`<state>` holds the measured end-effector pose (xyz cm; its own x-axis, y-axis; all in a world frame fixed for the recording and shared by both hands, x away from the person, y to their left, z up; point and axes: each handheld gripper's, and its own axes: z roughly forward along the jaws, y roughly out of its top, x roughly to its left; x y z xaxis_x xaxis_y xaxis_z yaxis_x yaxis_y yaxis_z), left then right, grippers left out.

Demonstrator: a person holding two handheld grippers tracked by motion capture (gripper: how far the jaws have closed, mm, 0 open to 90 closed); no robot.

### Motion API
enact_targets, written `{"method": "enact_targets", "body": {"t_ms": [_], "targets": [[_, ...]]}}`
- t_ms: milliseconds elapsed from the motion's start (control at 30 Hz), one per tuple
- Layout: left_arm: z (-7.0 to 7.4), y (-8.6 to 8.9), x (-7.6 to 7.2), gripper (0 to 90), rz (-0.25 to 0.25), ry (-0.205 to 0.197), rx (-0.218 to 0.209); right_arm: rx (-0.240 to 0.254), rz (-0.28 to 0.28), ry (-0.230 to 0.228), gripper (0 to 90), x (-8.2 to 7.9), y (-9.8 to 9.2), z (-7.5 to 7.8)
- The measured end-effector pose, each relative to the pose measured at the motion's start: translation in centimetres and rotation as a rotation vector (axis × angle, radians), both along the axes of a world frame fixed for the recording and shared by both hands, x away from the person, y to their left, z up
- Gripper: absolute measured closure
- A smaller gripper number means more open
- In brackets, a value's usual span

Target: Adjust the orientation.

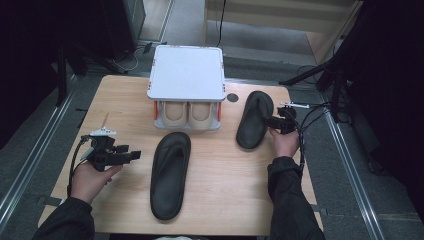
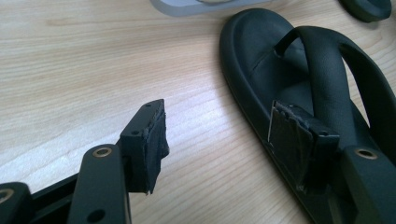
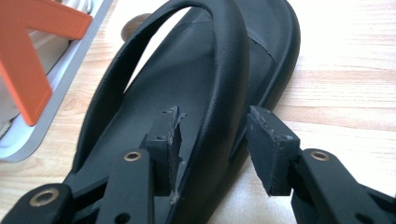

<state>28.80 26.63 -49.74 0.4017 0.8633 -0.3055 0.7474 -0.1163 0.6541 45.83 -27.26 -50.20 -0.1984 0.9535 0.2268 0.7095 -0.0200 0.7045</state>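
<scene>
While the right gripper (image 3: pixel 212 149) sits with its jaws spread either side of the strap (image 3: pixel 229 70) of the right flip-flop (image 1: pixel 255 119), nothing's actually pinched: there's daylight between the pads and the rubber, so the thing just lies flat on the table (image 1: pixel 120 100), far right, next to the shoe rack (image 1: pixel 186 75). The left gripper (image 2: pixel 219 140) is spread wide too and holding nothing, parked near the left edge with one jaw hanging over the rim of the other flip-flop (image 1: pixel 170 175), which lies near the middle, toe pointing away. Handling-wise I'd guess these are light, soft and bendy foam or rubber, so no worries about breaking anything, but grab one by the heel or toe and the sole will probably droop. The matte surface looks grippy enough, not slick. Best spot to my eye is the strap right where it arches up off the footbed, or pinch the side rim mid-length so it stays balanced. The rack already has a pale pair (image 1: pixel 189 114) tucked on its lower shelf.
</scene>
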Motion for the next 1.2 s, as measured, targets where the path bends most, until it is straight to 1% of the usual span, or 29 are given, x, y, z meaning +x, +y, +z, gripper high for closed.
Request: {"method": "enact_targets", "body": {"t_ms": [67,100,167,267,300,333,367,500,600,633,800,1000,1200], "targets": [[0.0,0.1,-0.2,37.3,0.003,0.004,0.0,-0.004,-0.011,0.007,55.5,0.3,-0.1,-0.3],[0.0,0.2,-0.3,37.3,0.005,0.005,-0.001,-0.004,-0.017,0.019,54.9,0.5,-0.1,-0.3],[-0.1,0.3,-0.5,37.3,0.015,0.002,-0.002,-0.005,-0.023,0.017,55.0,0.8,-0.1,-0.5],[-0.1,0.6,-0.7,37.3,0.02,0.007,-0.002,0.003,-0.03,0.025,54.8,1.2,-0.1,-0.7],[-0.1,0.6,-0.8,37.3,0.024,0.002,-0.001,0.003,-0.033,0.028,54.9,1.3,-0.1,-0.7],[-0.1,0.7,-0.9,37.3,0.024,0.008,0.001,0.004,-0.032,0.028,55.5,1.4,0.0,-0.8],[-0.1,0.7,-1.0,37.4,0.029,0.003,0.0,0.004,-0.033,0.025,55.6,1.4,0.0,-0.8],[-0.1,0.8,-1.2,37.3,0.035,0.005,0.0,-0.005,-0.039,0.027,57.2,1.6,0.1,-0.8],[-0.2,0.9,-1.2,37.3,0.037,0.003,0.001,-0.017,-0.047,0.022,62.8,1.6,0.3,-0.6],[-0.2,0.9,-1.2,37.3,0.036,0.004,0.001,-0.018,-0.048,0.021,67.8,1.6,0.3,-0.6],[-0.1,0.9,-1.2,37.3,0.03,0.01,0.0,0.008,-0.052,0.024,72.1,1.6,0.3,-0.5],[-0.2,0.8,-1.2,37.3,0.035,0.005,-0.001,0.007,-0.053,0.026,74.1,1.6,0.4,-0.5],[-0.2,0.9,-1.2,37.3,0.039,0.002,-0.004,0.015,-0.051,0.033,74.6,1.5,0.4,-0.2]]}}
